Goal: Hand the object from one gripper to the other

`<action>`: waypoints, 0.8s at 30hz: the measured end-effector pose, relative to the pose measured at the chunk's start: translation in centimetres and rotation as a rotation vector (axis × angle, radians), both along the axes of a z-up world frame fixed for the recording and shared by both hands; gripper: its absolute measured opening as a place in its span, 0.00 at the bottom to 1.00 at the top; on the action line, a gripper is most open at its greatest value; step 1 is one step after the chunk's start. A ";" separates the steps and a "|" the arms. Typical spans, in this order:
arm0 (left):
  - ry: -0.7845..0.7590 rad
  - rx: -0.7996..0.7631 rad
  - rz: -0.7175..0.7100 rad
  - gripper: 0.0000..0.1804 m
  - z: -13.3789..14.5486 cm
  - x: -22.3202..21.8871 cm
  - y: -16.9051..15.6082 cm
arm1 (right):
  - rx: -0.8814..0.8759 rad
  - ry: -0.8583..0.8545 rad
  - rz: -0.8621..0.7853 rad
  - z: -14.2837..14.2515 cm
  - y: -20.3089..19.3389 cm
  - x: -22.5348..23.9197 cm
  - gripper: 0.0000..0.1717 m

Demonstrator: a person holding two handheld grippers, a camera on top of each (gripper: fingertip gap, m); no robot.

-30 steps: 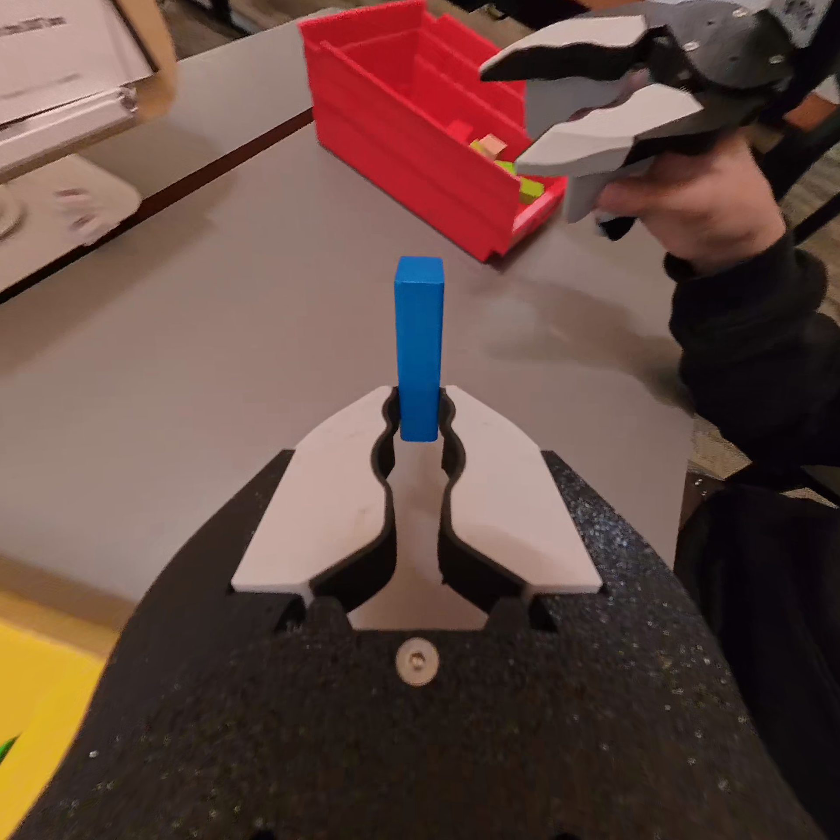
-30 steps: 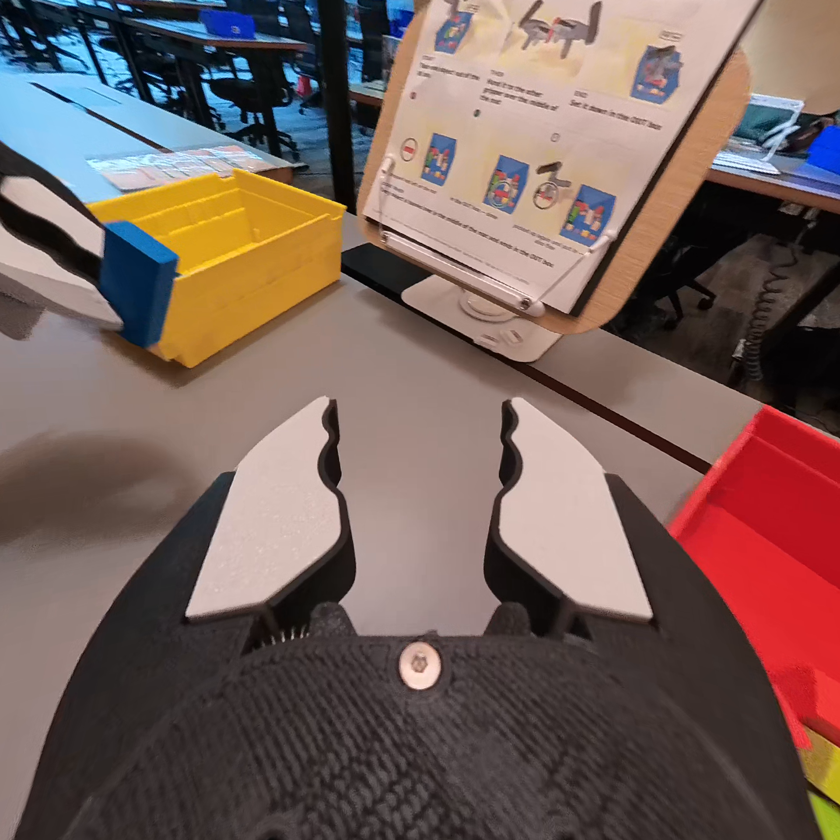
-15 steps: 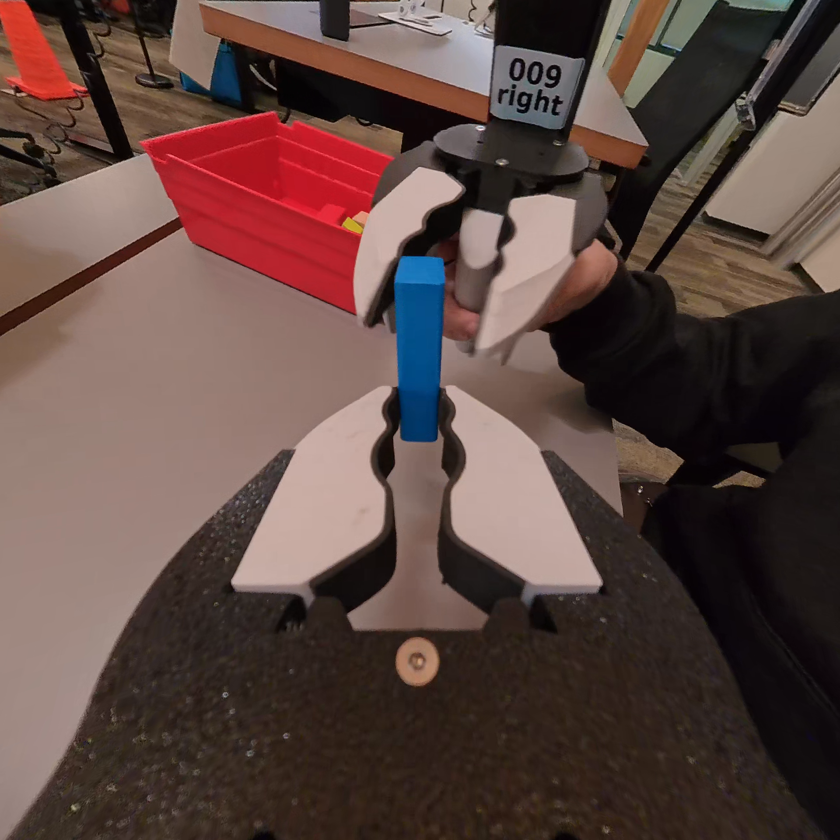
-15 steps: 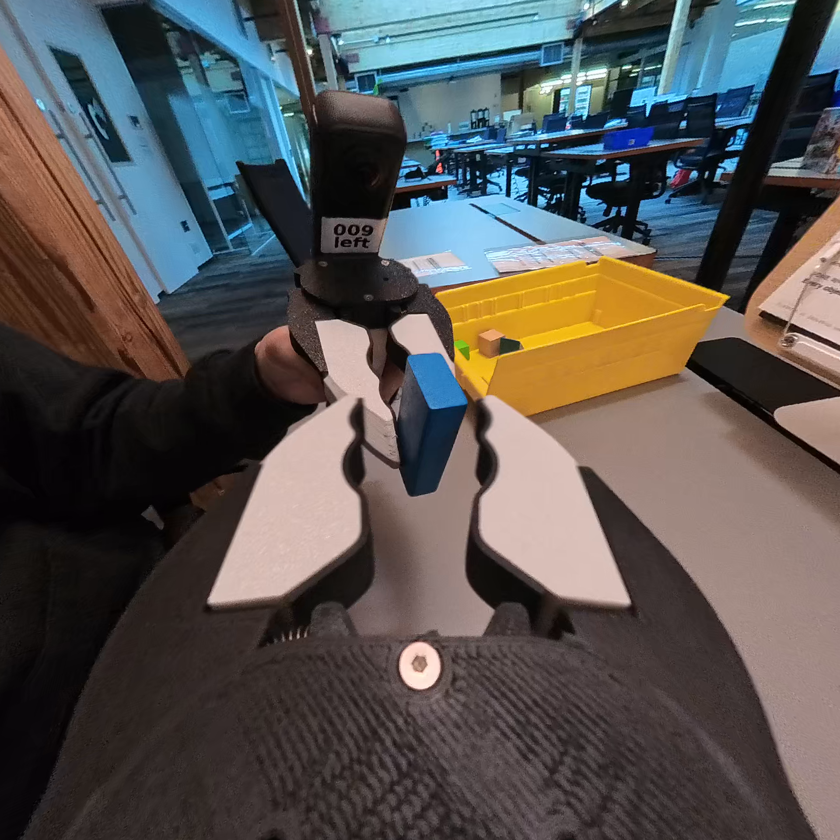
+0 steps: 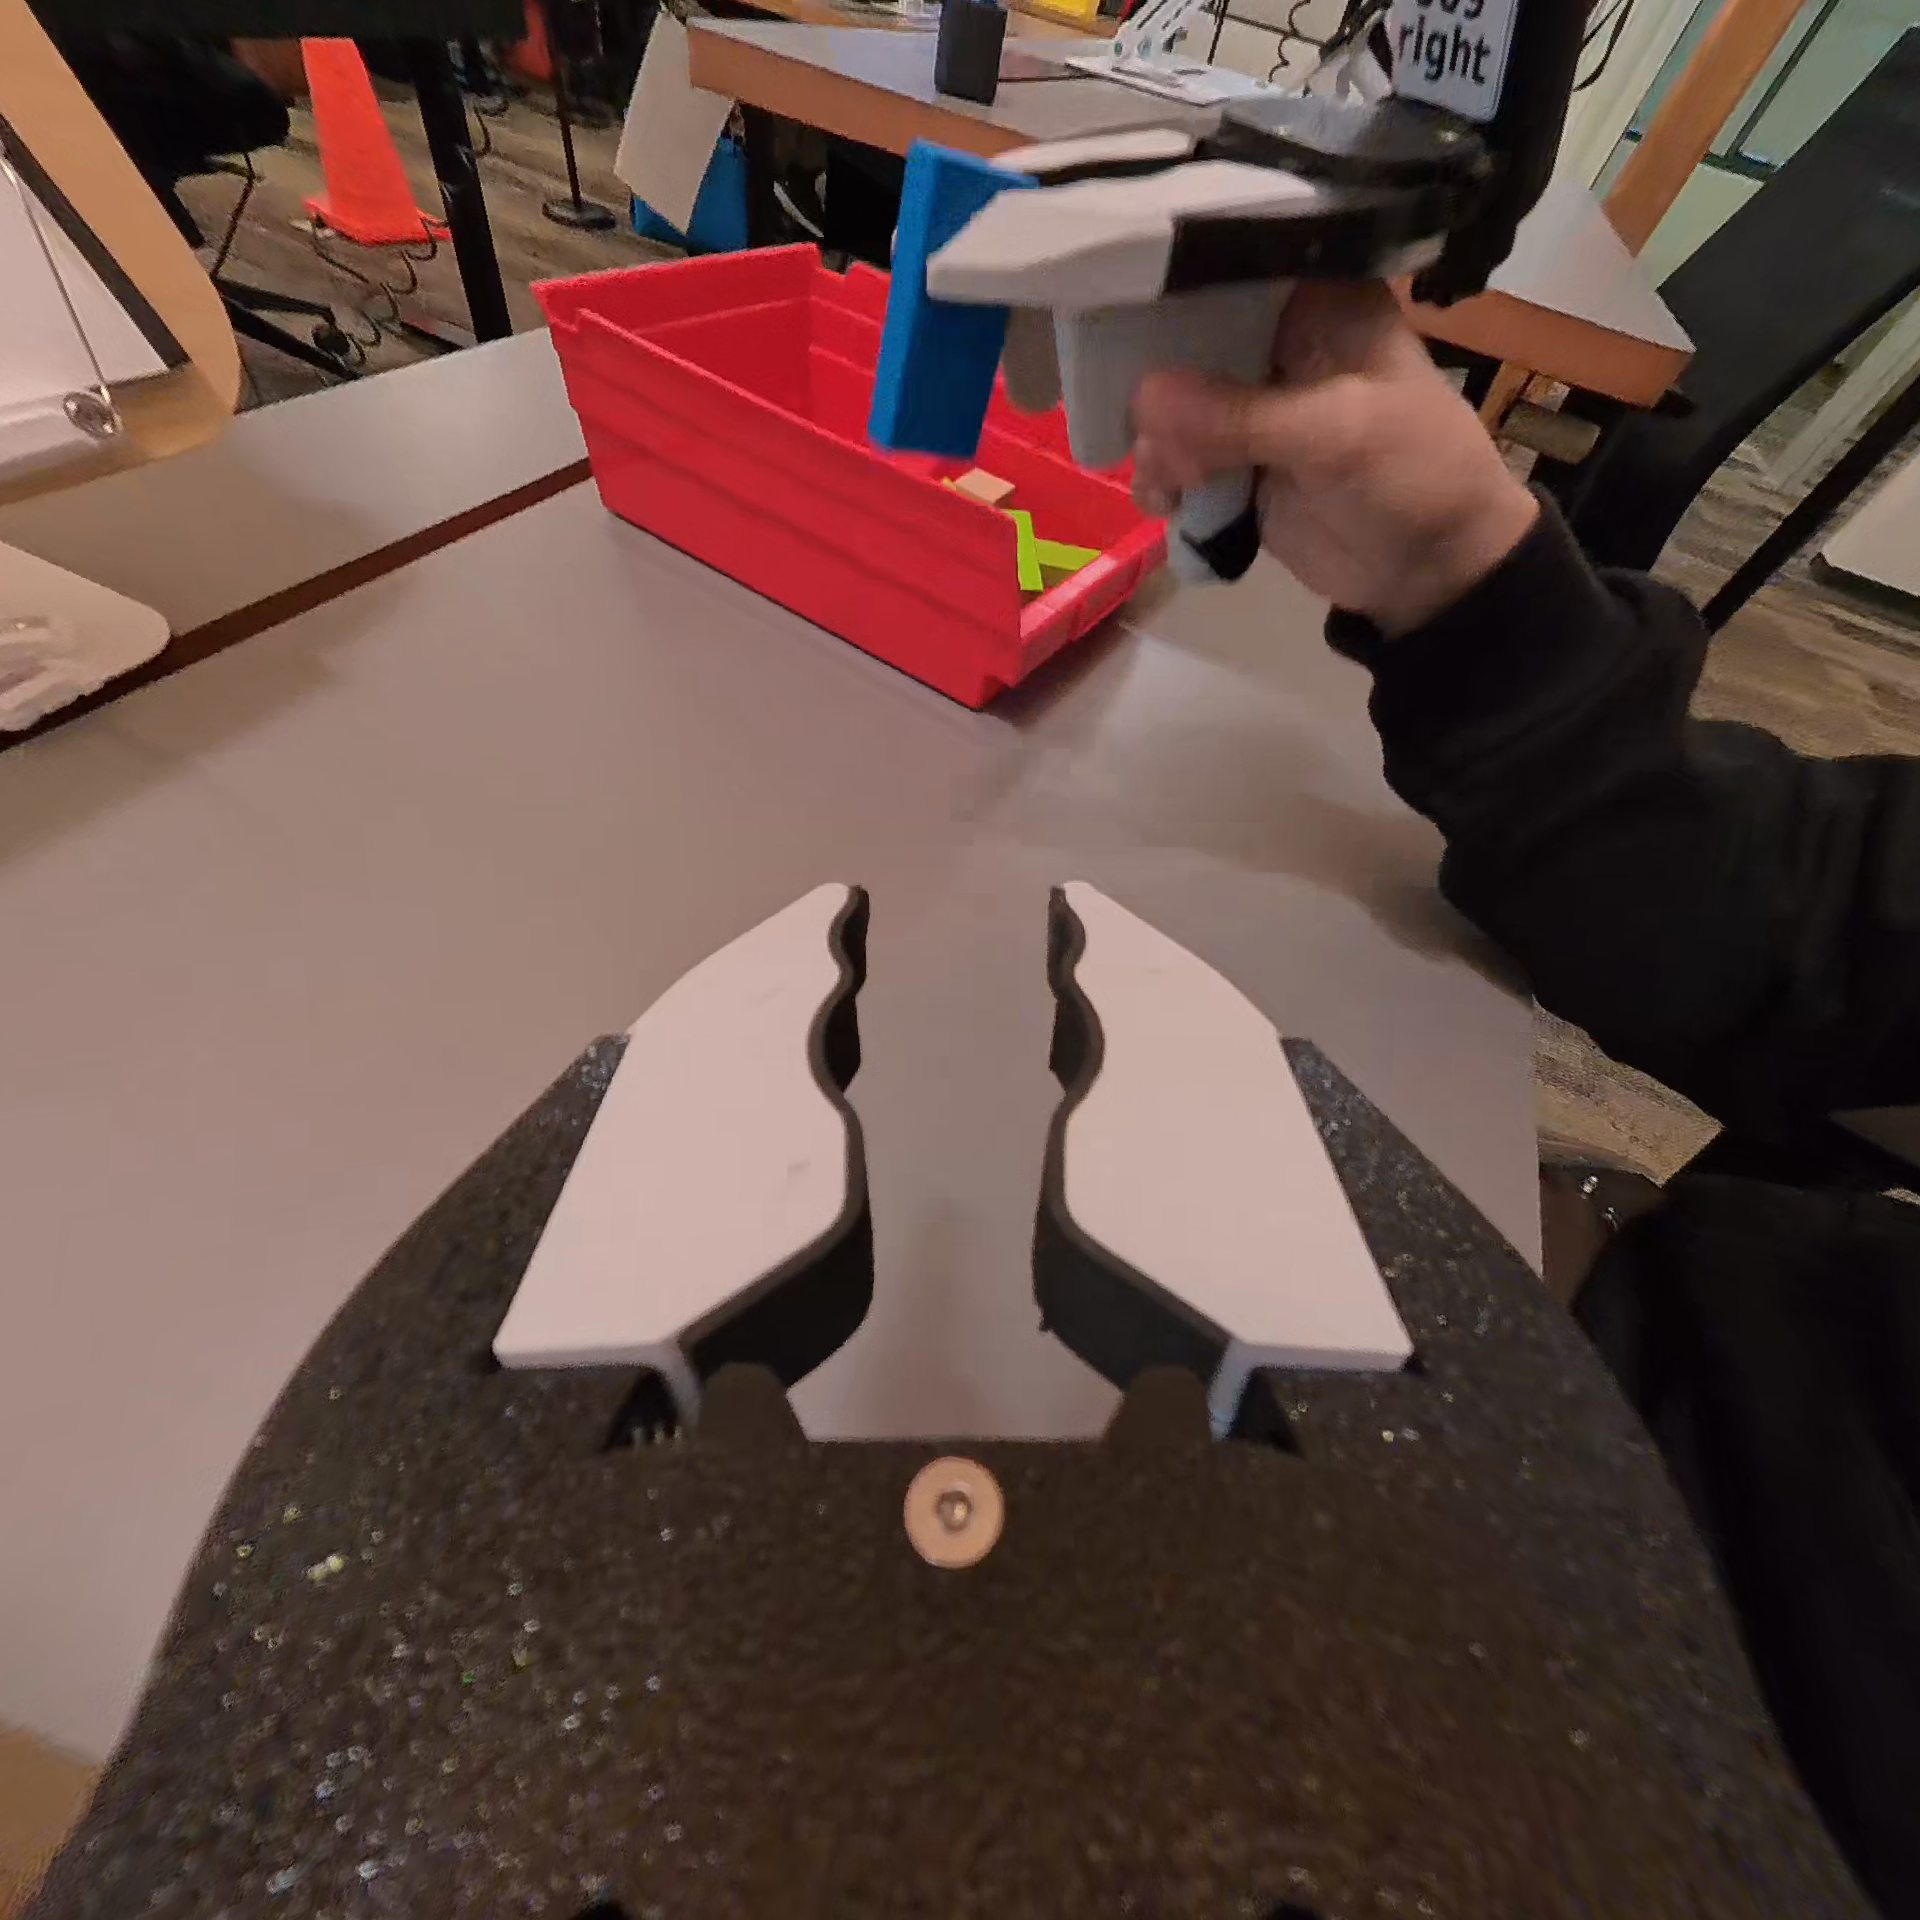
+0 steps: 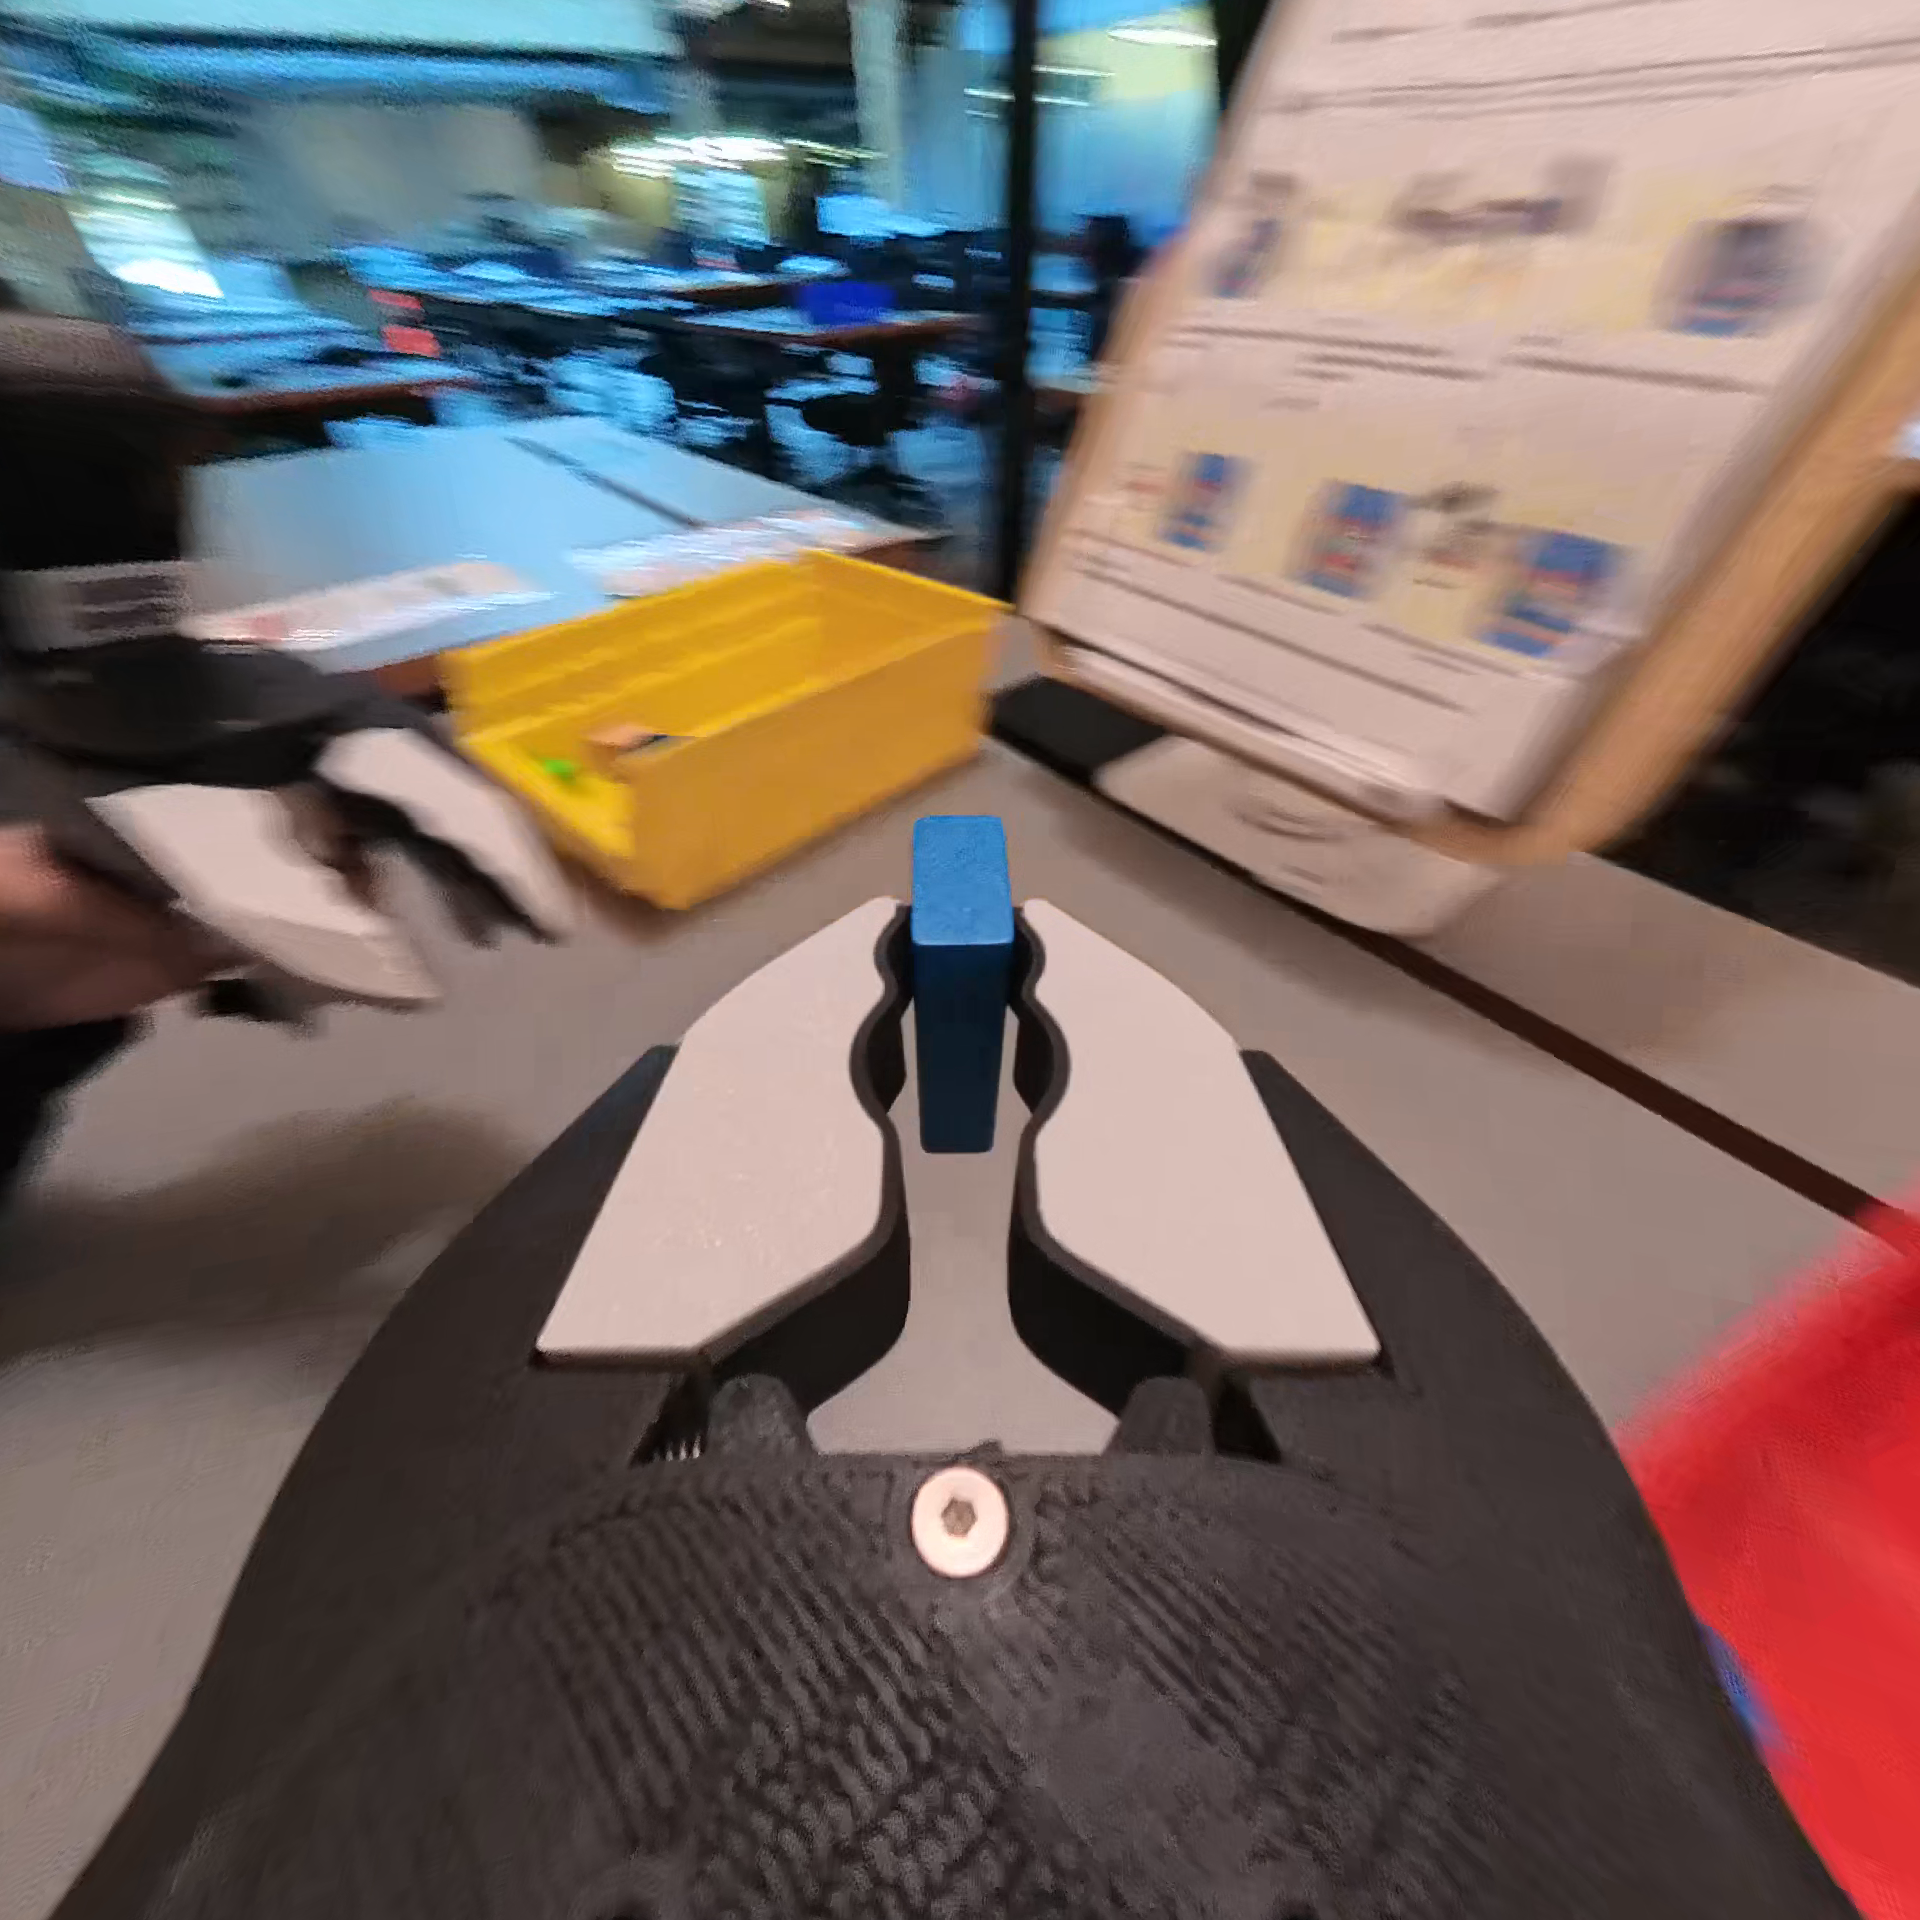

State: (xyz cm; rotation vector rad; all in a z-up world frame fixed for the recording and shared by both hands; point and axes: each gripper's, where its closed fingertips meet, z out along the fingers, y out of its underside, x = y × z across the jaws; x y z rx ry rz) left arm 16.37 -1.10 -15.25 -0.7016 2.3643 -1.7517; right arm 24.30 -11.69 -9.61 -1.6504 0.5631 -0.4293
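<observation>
My right gripper (image 6: 961, 914) is shut on a long blue block (image 6: 961, 977); both pads press its sides and it stands upright between them. In the left wrist view the same block (image 5: 935, 312) hangs in the right gripper (image 5: 997, 249), high above the red bin (image 5: 831, 499). My left gripper (image 5: 956, 904) is open and empty, low over the grey table (image 5: 416, 831). It also shows blurred at the left of the right wrist view (image 6: 343, 883).
The red bin holds a tan and some green pieces. A yellow bin (image 6: 727, 717) with small pieces stands beyond the right gripper. An instruction board on a stand (image 6: 1455, 416) is at the right. A person's hand and dark sleeve (image 5: 1558, 727) hold the right gripper. There is about 15 cm between the tips of the two grippers.
My right gripper closed on the blue block while my left still held it. My left gripper then opened and drew back, and the right gripper carried the block away toward the red bin.
</observation>
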 end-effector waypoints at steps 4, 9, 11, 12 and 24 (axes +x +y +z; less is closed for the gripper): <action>0.025 0.031 0.005 0.17 -1.2 -0.3 0.4 | -0.122 0.083 -0.428 -2.5 -13.0 4.2 0.10; 0.057 0.019 0.004 0.16 -2.0 -0.2 0.6 | -0.186 0.309 -0.660 -6.4 -23.4 3.5 0.10; 0.072 0.005 0.000 0.16 -2.1 -0.1 0.5 | -0.179 0.370 -0.676 -7.7 -24.5 3.3 0.10; 0.081 0.000 0.000 0.15 -2.2 0.0 0.5 | -0.197 0.417 -0.690 -8.7 -24.9 3.2 0.10; 0.091 0.059 0.166 0.19 -1.8 1.5 5.3 | -0.350 0.480 -0.760 -11.0 -25.5 3.3 0.30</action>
